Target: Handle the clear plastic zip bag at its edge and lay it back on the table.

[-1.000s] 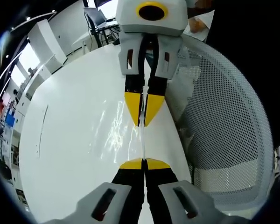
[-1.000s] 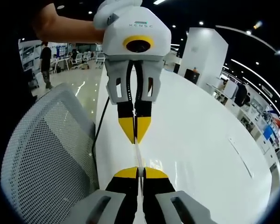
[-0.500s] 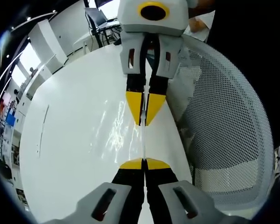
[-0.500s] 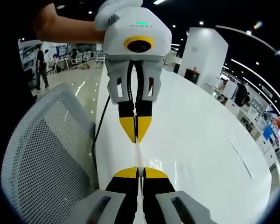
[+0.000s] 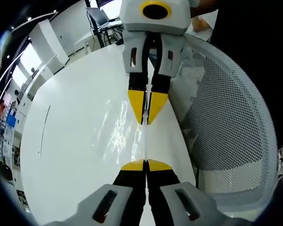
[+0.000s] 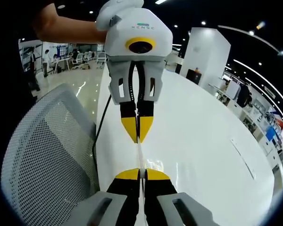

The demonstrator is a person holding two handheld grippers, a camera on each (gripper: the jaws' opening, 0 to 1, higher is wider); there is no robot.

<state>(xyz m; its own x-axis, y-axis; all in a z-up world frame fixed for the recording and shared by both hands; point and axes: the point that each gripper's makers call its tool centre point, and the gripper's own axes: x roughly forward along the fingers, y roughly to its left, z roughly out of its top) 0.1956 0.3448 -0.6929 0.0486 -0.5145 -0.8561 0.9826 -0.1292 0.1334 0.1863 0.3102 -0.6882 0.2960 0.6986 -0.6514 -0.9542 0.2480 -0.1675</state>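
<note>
- In the left gripper view, the left claw [image 5: 145, 165] is seen rising from the bottom edge, its yellow-tipped black jaws pressed together on the edge of the clear plastic zip bag [image 5: 145, 141].
- The bag is stretched edge-on as a thin, pale strip between the two claws, held above the glossy white tabletop [image 5: 75, 141].
- At the far end of that strip, the right claw [image 5: 147, 121] is seen pointing back toward the camera, its yellow tips closed on the bag's opposite edge.
- A faint shimmer is visible on the tabletop just left of the strip; whether it is the bag's film or a reflection cannot be told.
- A white mesh-backed office chair [image 5: 231, 122] stands to the right of the claws, just beside the tabletop's edge.
- In the right gripper view, the right claw [image 6: 140, 173] is seen with its jaws clamped on the bag [image 6: 139, 153], which runs as a narrow line up to the left claw [image 6: 137, 140].
- The left claw there is likewise closed on the bag's edge, and a person's bare forearm [image 6: 66, 28] reaches to its white housing from the upper left.
- The same chair [image 6: 47, 160] is seen at the left of this view, with a thin black cable [image 6: 98, 132] running along the tabletop [image 6: 203, 141] edge.
</note>
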